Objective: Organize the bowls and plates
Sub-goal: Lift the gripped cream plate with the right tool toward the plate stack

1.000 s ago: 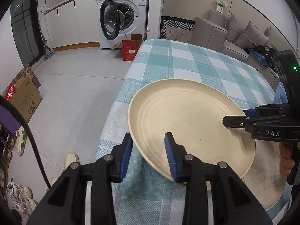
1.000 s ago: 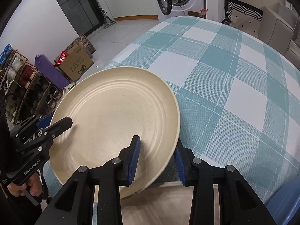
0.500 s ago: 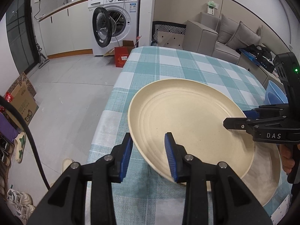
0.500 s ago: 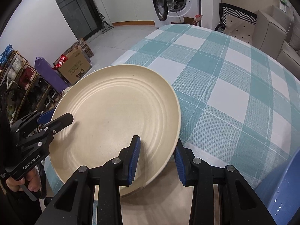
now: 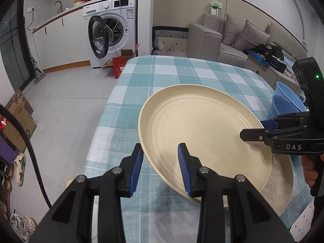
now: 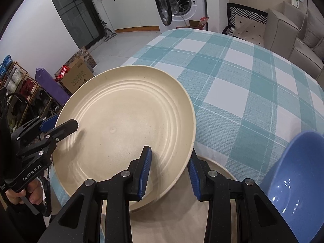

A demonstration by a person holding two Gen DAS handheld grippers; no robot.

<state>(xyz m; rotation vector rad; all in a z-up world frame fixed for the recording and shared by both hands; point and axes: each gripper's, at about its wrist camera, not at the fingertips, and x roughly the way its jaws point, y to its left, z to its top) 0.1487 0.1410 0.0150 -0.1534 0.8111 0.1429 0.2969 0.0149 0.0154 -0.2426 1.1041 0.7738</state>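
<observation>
The desk (image 5: 182,75), under a teal-and-white checked cloth (image 6: 232,77), carries a cream plate (image 5: 283,184) near its front edge and blue bowls (image 5: 283,101) beside it.

The checked tablecloth (image 5: 182,75) lies bare across the upper middle of both views, open room for a hand. Lower right is crowded: a cream plate (image 5: 202,133) held off the cloth over a second plate (image 6: 178,222), and blue bowls (image 5: 287,103) at the right edge. A sofa (image 5: 232,42) stands beyond the far edge.
</observation>
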